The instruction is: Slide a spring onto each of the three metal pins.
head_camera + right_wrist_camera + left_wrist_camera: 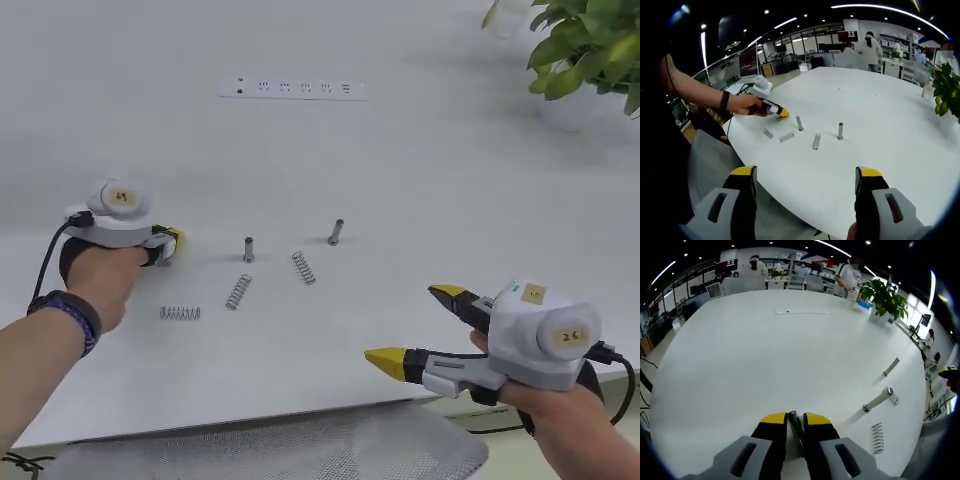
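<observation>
Two metal pins stand upright on the white table [420,180], one [248,249] left of the other [335,232]. Three springs lie in front of them: a left one [180,313], a middle one [238,291] and a right one [303,267]. My left gripper [172,240] rests low on the table left of the pins. In the left gripper view its yellow-tipped jaws [795,416] are closed on a third metal pin [795,426]. My right gripper [418,328] hovers open near the table's front edge, well right of the springs, with nothing between its jaws [805,172].
A white power strip [292,89] lies far back on the table. A potted plant [590,50] stands at the back right corner. A grey mesh chair [330,445] sits just below the table's front edge. People stand in the office beyond the table.
</observation>
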